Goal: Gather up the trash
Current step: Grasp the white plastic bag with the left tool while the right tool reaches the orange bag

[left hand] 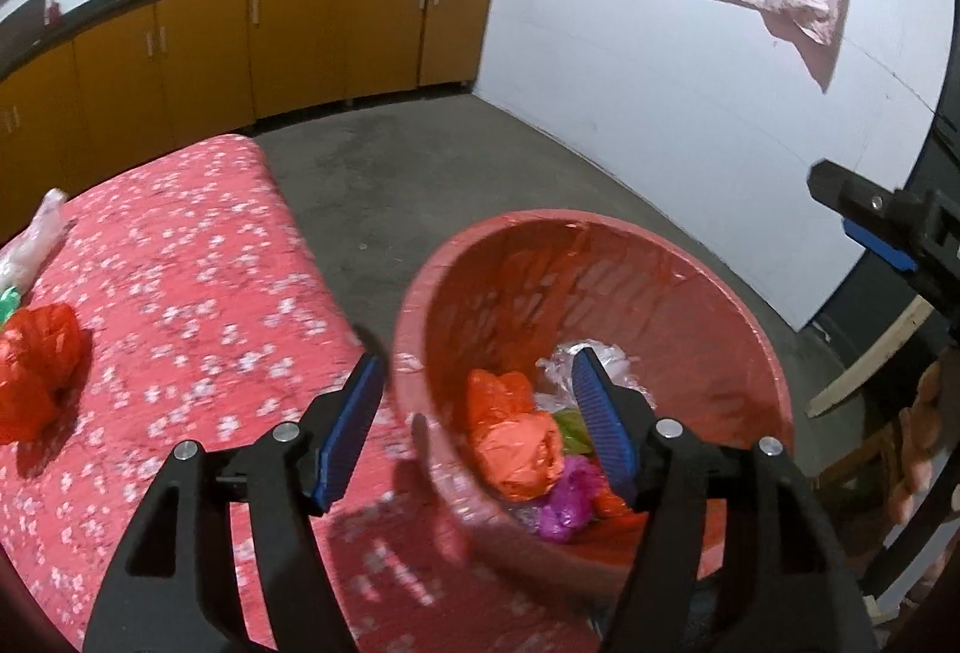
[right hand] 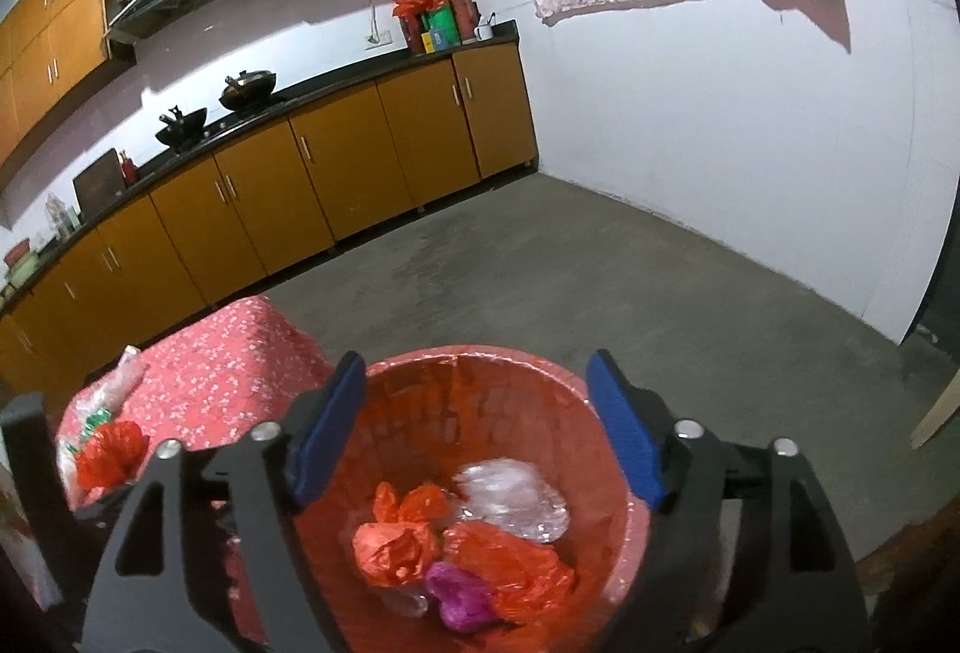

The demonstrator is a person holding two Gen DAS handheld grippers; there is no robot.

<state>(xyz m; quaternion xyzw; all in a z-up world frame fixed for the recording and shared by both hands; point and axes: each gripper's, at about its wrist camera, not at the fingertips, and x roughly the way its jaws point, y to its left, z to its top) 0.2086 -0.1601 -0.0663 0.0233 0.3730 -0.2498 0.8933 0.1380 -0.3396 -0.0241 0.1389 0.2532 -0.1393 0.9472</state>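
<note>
**A:** So where's your trash at right now?

**B:** Most of it's in your red basket: crumpled orange bags, a purple bag and a clear plastic wad all piled at the bottom. But you've got an orange bag on the pink floral table, with clear plastic and something green just beside it.

**A:** And your grippers?

**B:** Your left gripper hangs over the basket's near rim, jaws spread wide, nothing between them. Your right gripper is above the basket too, jaws also wide apart and empty.
</note>
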